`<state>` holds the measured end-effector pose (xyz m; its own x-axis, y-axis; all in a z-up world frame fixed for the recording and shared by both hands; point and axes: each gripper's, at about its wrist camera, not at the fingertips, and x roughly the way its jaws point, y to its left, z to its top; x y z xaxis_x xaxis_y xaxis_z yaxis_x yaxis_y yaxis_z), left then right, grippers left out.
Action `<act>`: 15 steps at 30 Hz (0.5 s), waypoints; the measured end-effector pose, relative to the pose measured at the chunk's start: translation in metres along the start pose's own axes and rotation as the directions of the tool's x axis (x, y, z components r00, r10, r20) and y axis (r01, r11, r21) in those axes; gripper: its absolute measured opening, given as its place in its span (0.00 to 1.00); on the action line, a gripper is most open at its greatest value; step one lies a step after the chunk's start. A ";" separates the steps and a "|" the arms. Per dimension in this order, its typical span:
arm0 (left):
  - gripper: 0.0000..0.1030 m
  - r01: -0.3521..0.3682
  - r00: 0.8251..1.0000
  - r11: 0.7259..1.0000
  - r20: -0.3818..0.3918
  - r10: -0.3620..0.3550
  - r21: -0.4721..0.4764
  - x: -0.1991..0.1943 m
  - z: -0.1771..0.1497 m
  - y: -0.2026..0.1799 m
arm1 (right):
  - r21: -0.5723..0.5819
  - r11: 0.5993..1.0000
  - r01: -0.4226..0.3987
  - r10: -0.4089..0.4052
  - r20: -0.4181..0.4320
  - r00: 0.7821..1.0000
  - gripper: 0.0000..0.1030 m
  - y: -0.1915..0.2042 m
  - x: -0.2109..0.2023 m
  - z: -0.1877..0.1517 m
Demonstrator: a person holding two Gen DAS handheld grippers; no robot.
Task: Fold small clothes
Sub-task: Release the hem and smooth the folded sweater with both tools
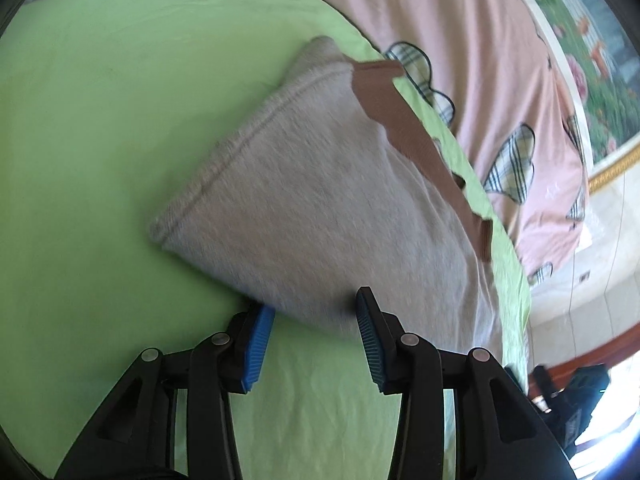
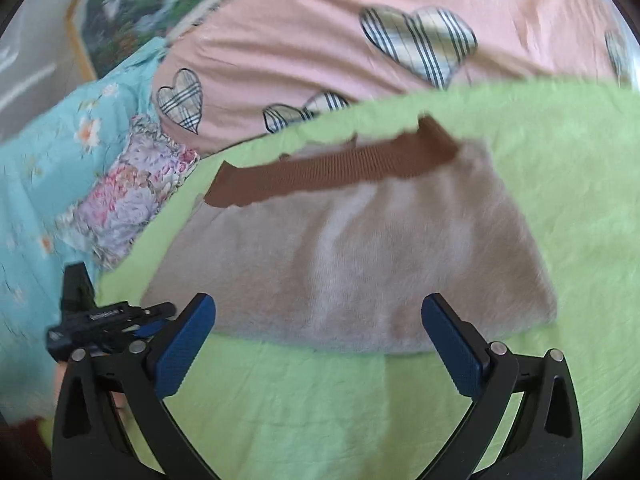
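Observation:
A small beige garment (image 1: 320, 200) with a brown ribbed band (image 1: 400, 120) lies folded flat on the green sheet (image 1: 100, 120). My left gripper (image 1: 315, 302) sits at its near edge. The jaws stand apart, one blue pad (image 1: 258, 340) at the hem and the other pad (image 1: 368, 332) over the cloth, and nothing is pinched. In the right wrist view the same garment (image 2: 352, 260) lies with its brown band (image 2: 332, 172) on the far side. My right gripper (image 2: 320, 300) is wide open just short of the near edge, with nothing in it.
A pink quilt with plaid hearts (image 2: 320, 40) lies beyond the green sheet (image 2: 320, 400). Blue floral bedding (image 2: 48, 160) is bunched at the left, where a black part of the other tool (image 2: 100, 316) shows. The bed's edge and a tiled floor (image 1: 580, 300) are at the right.

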<state>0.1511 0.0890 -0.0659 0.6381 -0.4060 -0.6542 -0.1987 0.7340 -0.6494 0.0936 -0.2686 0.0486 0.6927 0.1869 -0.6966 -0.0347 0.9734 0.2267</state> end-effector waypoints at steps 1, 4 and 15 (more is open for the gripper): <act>0.41 0.000 1.000 1.000 0.008 0.000 -0.009 0.001 0.003 0.001 | 0.041 0.999 0.001 0.001 -0.036 0.999 1.00 -0.006 0.007 0.001; 0.41 -0.014 0.999 1.000 0.033 0.015 -0.022 0.006 0.013 0.001 | 0.062 0.998 0.007 -0.006 -0.023 1.000 1.00 -0.015 0.012 0.005; 0.09 -0.098 0.990 0.994 0.106 0.091 0.058 0.010 0.027 -0.015 | 0.029 1.000 0.013 -0.012 -0.017 1.000 1.00 -0.030 0.024 0.036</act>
<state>0.1801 0.0887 -0.0522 0.6923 -0.2777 -0.6660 -0.2164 0.8006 -0.5588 0.1370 -0.2984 0.0493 0.6806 0.1770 -0.7109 -0.0051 0.9715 0.2369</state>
